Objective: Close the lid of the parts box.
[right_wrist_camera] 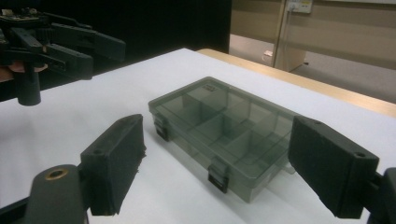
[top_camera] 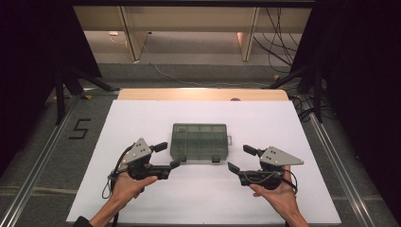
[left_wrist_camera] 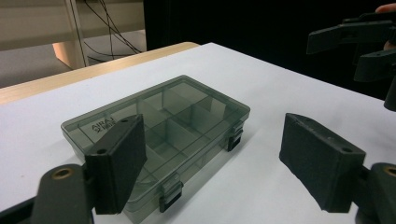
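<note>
From the high view we see a flat, smoke-grey translucent plastic organiser box [top_camera: 199,141] lying closed near the middle of a white sheet-covered table [top_camera: 142,118], with its two dark latches on the edge that faces us. The left gripper [top_camera: 168,155], a black two-jaw tool with a grey three-cornered plate on top, is held in the left hand [top_camera: 127,185] just beside the box's near left corner; its jaws point towards the box and stand wide apart, holding nothing. The right gripper [top_camera: 240,159], of the same build, is held in the right hand [top_camera: 279,191] near the box's near right corner, a little apart from it; its jaws also stand wide apart and hold nothing.

In the left gripper view we look along the open left gripper [left_wrist_camera: 212,156]: the box [left_wrist_camera: 187,116] lies between and beyond the two black jaws, its inner dividers visible through the lid, one latch [left_wrist_camera: 170,196] close to the left jaw and a second latch [left_wrist_camera: 236,135] farther along the same edge. Neither jaw touches the box as far as we can tell. The other gripper shows at the upper right, well apart.

In the right gripper view we see the open right gripper [right_wrist_camera: 215,158] framing the box [right_wrist_camera: 224,126] in the same manner, with both latches on the near edge, the jaws clear of it, and the table [right_wrist_camera: 93,112] bare around it
</note>
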The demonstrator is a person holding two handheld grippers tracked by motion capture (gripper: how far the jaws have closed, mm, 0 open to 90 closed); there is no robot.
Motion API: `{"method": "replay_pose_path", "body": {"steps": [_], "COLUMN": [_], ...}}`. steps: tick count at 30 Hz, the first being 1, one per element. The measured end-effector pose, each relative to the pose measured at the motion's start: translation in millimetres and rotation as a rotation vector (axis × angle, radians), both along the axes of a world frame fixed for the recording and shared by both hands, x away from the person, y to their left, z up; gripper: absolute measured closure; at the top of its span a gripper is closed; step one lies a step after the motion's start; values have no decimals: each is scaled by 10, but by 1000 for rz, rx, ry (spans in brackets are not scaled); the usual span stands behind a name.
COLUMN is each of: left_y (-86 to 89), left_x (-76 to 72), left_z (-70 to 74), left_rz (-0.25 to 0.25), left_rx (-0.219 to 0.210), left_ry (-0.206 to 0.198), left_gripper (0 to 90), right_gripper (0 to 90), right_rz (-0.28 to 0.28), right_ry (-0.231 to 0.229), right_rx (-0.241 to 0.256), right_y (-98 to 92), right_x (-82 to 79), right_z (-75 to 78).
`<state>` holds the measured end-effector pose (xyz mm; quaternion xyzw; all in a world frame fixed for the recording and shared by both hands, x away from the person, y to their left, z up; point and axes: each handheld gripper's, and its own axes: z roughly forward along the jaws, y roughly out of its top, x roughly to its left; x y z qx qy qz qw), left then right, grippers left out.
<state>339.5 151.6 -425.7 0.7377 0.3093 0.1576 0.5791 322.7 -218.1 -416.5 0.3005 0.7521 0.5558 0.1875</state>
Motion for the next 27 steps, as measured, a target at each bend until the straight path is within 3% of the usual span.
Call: {"method": "replay_pose_path", "body": {"steps": [15, 27], "left_y": [26, 30], "left_x": [-172, -272], "left_z": [0, -16], "left_rz": [-3, -13], "left_rx": [-2, -7], "left_ry": [-24, -20], "left_gripper": [219, 216], "right_gripper": [170, 167], "right_rz": [1, 7], "right_ry": [-27, -31], "right_rx": [15, 12], "right_y": [20, 7], "right_x": [-202, -288], "right_z": [-2, -18]}}
